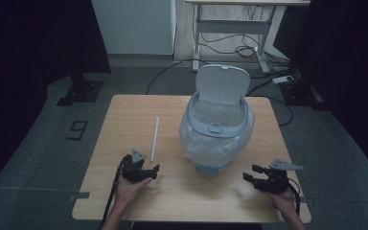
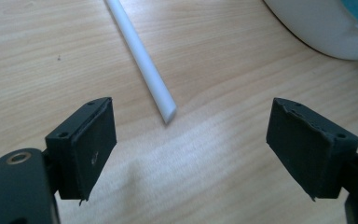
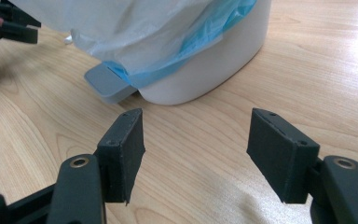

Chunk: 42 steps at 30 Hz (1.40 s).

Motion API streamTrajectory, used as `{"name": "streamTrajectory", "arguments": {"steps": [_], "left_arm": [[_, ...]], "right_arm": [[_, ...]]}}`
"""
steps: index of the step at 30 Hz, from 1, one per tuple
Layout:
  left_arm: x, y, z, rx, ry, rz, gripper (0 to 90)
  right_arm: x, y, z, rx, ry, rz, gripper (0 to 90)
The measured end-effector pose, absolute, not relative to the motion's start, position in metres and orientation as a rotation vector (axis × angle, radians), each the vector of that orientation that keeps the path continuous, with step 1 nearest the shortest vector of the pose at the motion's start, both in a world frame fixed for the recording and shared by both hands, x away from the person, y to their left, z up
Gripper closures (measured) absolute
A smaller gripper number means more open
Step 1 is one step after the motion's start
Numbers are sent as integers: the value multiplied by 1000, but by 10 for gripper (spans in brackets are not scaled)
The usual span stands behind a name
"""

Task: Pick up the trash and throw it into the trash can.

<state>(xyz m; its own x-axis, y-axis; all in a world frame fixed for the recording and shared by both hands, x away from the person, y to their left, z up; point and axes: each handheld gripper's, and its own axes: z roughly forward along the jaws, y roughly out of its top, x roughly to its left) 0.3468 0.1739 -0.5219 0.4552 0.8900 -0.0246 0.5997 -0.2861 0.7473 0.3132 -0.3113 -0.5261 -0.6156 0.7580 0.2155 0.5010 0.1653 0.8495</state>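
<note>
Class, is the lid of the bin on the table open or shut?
Open. The lid stands upright behind the rim of the bin, and the plastic liner shows over the bin's sides.

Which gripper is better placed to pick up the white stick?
Left. The left gripper sits just short of the white stick, jaws open and aimed at its near end. The right gripper is across the table, facing the bin.

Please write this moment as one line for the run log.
left hand-held gripper: open, near white stick end | right hand-held gripper: open, empty | bin: lid up
</note>
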Motion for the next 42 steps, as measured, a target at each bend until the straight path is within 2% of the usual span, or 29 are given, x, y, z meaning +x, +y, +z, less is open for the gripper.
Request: {"name": "streamTrajectory", "arguments": {"steps": [16,23,32,42], "left_arm": [[395,176,-526,1994,1341,527,243],[412,170,-526,2030,1335,545,288],[427,166,-538,2022,1378,520,430],[425,169,-543,2035,1356,537,597]], "right_arm": [[314,-309,-530,1218,2204,1360,346],[315,-311,-530,1220,2201,1330,344],[316,-315,-530,1239,2172,1328,344],[315,-317,-529,1242,2137,1324,345]]}}
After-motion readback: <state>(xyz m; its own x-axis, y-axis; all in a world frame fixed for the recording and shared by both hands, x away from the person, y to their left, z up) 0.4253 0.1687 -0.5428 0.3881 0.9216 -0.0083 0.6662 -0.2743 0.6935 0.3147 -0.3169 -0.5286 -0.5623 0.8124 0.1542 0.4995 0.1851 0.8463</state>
